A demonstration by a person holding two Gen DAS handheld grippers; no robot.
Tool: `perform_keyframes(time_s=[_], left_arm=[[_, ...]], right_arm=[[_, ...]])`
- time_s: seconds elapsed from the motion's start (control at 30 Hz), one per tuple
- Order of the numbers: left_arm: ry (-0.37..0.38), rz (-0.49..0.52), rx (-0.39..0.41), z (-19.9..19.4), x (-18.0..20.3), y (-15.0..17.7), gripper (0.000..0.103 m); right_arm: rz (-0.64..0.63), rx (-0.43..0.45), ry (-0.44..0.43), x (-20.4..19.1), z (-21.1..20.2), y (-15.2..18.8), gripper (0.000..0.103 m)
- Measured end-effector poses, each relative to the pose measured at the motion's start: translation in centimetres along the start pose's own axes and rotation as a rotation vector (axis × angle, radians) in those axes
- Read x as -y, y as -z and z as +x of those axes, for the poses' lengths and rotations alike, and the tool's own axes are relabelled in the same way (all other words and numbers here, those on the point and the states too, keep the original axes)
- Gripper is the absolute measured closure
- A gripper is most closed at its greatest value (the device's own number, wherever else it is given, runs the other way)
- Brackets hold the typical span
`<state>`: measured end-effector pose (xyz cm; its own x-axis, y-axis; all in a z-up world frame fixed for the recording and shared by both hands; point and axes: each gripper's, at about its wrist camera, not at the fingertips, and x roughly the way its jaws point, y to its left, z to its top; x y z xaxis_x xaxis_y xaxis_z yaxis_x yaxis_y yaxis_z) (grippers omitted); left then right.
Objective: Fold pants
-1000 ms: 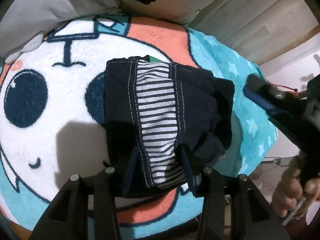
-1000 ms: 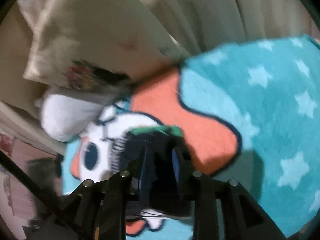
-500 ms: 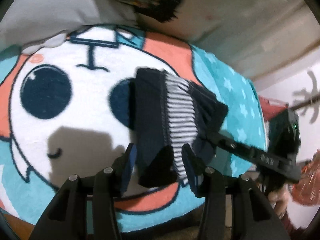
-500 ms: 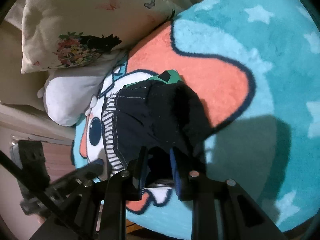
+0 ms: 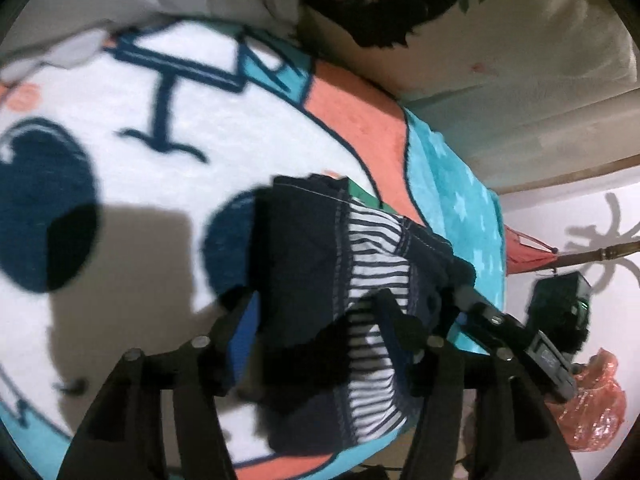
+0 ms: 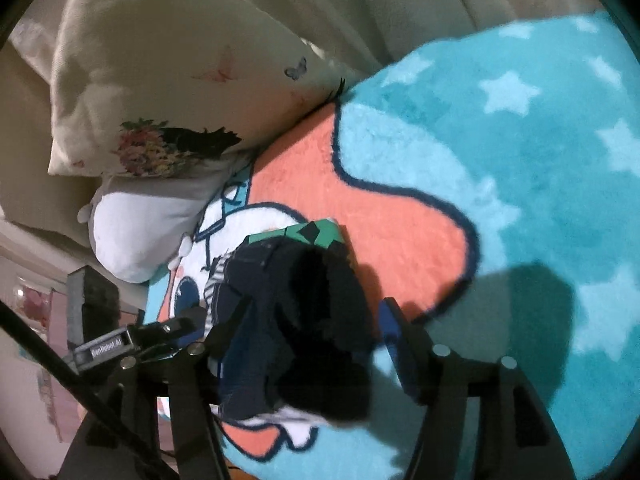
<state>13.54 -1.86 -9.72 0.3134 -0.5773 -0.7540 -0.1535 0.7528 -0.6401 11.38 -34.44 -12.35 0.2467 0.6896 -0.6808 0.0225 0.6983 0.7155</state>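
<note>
From my left gripper [image 5: 316, 328] I look down on the pants [image 5: 340, 280], a dark navy bundle with white stitching and a striped white-and-navy panel, folded into a compact block on the round cartoon rug [image 5: 160, 152]. Its long axis runs straight out along my left fingers: the near end lies between and under the fingertips, and the far end, where a strip of green [image 5: 360, 194] peeks out, points away toward the orange patch of the rug. My left fingers stand spread apart, one on each side of the bundle, and I cannot make out either pad pressing the cloth. Beyond the right-hand finger in this view, the right gripper's black body [image 5: 516, 336] reaches in to the bundle's side. From the right gripper [image 6: 316, 324] the pants [image 6: 296, 320] fill the gap between its fingers, again lengthwise along them, the green strip [image 6: 296, 236] at the far end; these fingers are also spread wide, with the blue-padded right-hand one standing off the cloth. Left of those fingers the left gripper's body [image 6: 120, 344] shows. Past the fingertips, two pillows [image 6: 168, 80] lean at the rug's far edge.
</note>
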Motion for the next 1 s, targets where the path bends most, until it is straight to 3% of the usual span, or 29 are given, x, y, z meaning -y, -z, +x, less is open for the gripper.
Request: perform_keyframes(time_s=[0.17,0.23,0.27,0.33,0.67,1.0], left_arm=[[0.007,-0.001,-0.012,1.3,0.8,0.0,0.043],[0.010,0.005,-0.020,1.0,1.1,0.1,0.070],[0.005,0.014,-0.021,0.8,1.3,0.1,0.071],[-0.007,0.039,-0.011,0.0,1.8,0.3,0.077],[-0.021,0.048,0.084,-4.0,2.1,-1.5,0.077],[-0.126,0.053,0.094,-2.3,1.3,-5.4,0.077]], right_arm=[[0.026,-0.041,-0.046,0.5,3.0,-0.1,0.034],[0.007,-0.044,-0.041,0.0,3.3,-0.1,0.038],[0.007,-0.056,-0.045,-0.2,3.5,-0.1,0.050],[0.008,-0.065,-0.062,-0.4,3.2,-0.3,0.056],[-0.076,-0.034,-0.128,-4.8,1.6,-2.8,0.061],[-0.129,-0.049,-0.060,-6.7,6.0,-6.0,0.061]])
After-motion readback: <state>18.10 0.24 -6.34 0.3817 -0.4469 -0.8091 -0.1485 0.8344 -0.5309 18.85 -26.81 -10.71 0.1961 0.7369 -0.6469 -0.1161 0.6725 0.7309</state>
